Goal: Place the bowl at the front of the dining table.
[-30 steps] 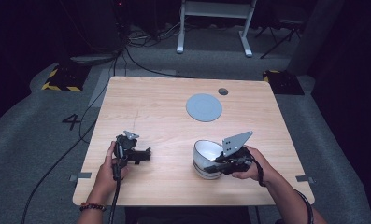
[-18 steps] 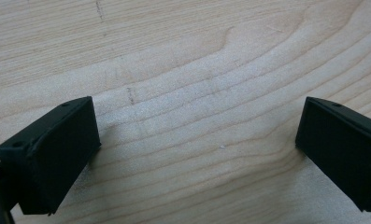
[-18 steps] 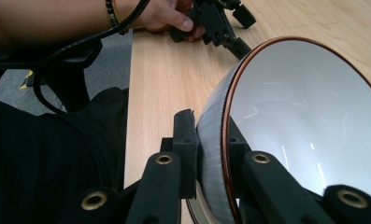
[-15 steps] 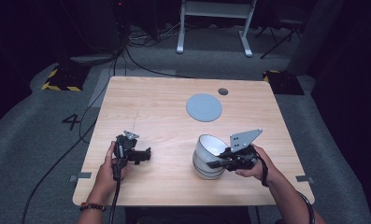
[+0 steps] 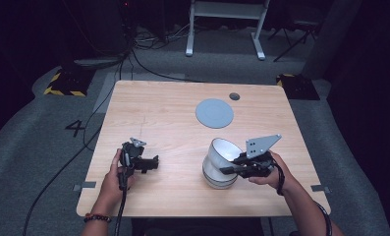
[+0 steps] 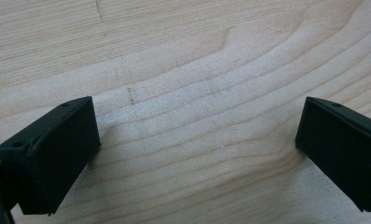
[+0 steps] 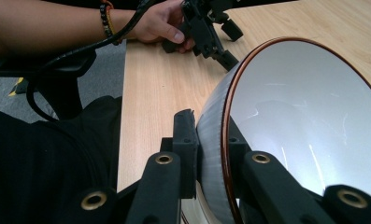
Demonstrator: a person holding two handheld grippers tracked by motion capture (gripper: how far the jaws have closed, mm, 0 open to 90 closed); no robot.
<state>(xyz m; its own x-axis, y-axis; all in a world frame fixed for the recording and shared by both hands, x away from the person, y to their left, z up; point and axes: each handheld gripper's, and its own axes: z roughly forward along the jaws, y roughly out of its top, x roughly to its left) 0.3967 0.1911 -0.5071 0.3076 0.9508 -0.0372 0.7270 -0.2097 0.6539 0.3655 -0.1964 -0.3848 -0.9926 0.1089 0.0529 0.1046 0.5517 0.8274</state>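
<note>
A white bowl with a brown rim stands tilted on its side, its mouth facing up and to the right, above a second white bowl that sits on the table. My right gripper is shut on the tilted bowl's rim; in the right gripper view the rim is pinched between the two jaws of this gripper. My left gripper rests low over the wooden table at the front left, held by a hand. Its jaws stand wide apart over bare wood in the left gripper view.
A flat grey disc lies toward the table's far side, with a small dark hole behind it. A cable trails off the table's left edge. Dark floor surrounds the table.
The right hand has shifted slightly right and tipped the gripped bowl up off the lower bowl, so its mouth now faces more sideways. The left hand has kept still.
</note>
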